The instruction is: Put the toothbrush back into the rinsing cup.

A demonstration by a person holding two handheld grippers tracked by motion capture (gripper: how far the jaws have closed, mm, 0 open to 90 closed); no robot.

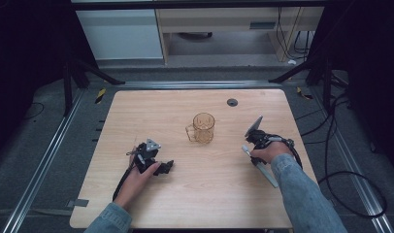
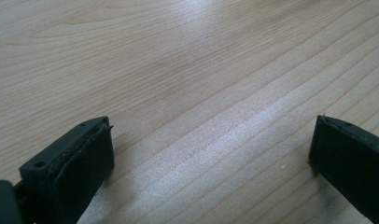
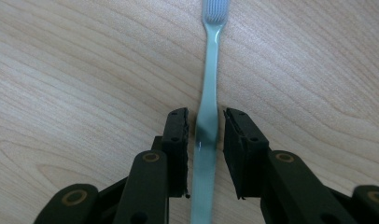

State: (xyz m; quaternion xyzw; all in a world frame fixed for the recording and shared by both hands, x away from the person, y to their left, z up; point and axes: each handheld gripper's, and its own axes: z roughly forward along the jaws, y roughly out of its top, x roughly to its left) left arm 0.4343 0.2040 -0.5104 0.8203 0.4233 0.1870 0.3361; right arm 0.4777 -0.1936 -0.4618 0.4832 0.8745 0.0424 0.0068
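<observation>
1. Pale green toothbrush [image 3: 209, 93] lying flat on wooden table [image 1: 195, 204], at its right side, just under the right hand [image 1: 269, 151]; bristle head pointing away along the jaw line in the right gripper view, handle running back beneath the tool.
2. Right gripper [image 3: 205, 122]: jaws straddling the handle, one each side, narrowed to nearly its width. Slim gaps visible on both sides; firm contact not confirmed, probably not yet clamped.
3. Key relation: handle's long axis parallel to the jaws and centred between them, so closing would pinch across the narrow width.
4. Left gripper [image 2: 211, 140]: jaws wide apart, nothing between them, bare wood beneath; well apart from the toothbrush.
5. Amber glass mug [image 1: 203, 128] upright mid-table, between the two hands, nearer the right; likely destination, judged only.
</observation>
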